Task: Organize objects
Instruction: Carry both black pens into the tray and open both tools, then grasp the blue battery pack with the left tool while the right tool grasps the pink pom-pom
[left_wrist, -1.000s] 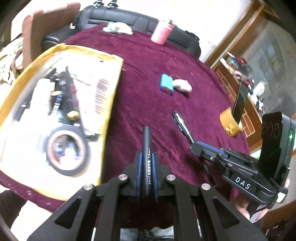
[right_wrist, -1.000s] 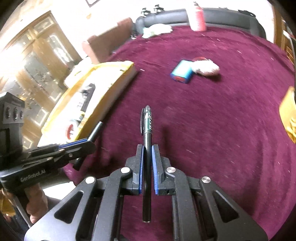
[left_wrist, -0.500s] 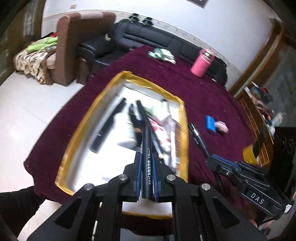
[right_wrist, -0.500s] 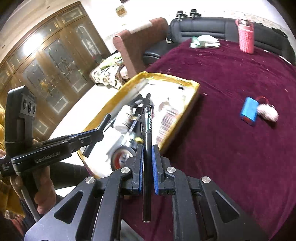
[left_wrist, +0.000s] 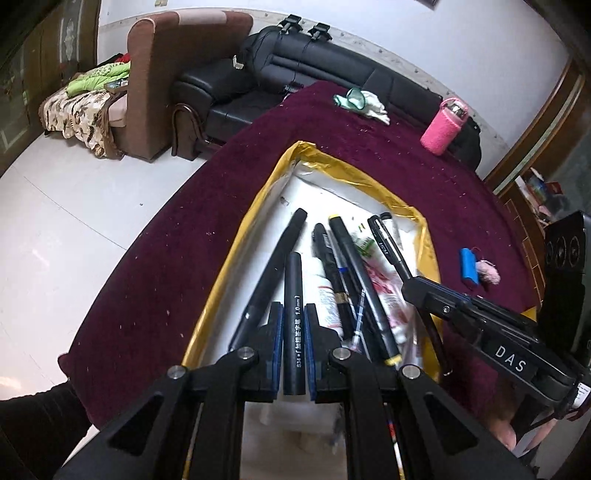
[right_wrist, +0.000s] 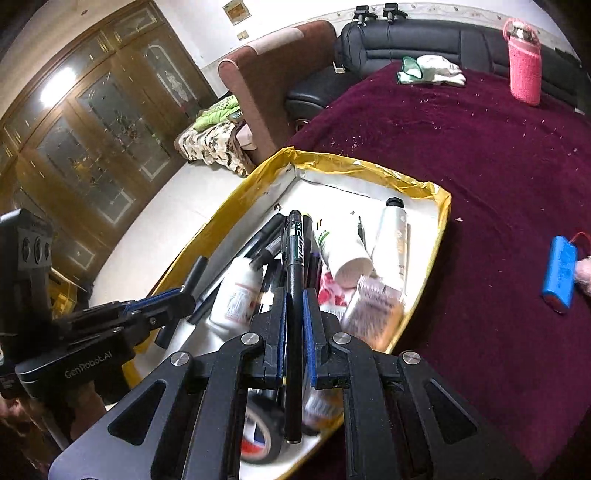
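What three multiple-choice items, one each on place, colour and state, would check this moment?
1. Where does the blue battery pack lie?
A. in the box
B. on the tablecloth outside the box
C. on the sofa

2. What colour is the bottle at the table's far edge?
A. pink
B. green
C. white

3. What is the left gripper doing?
A. open and empty
B. clamped on a black marker
C. holding tape

Key: 1 B, it rests on the cloth right of the yellow-edged box; 2 A, its sleeve is pink; 3 B, the marker sits between shut jaws.
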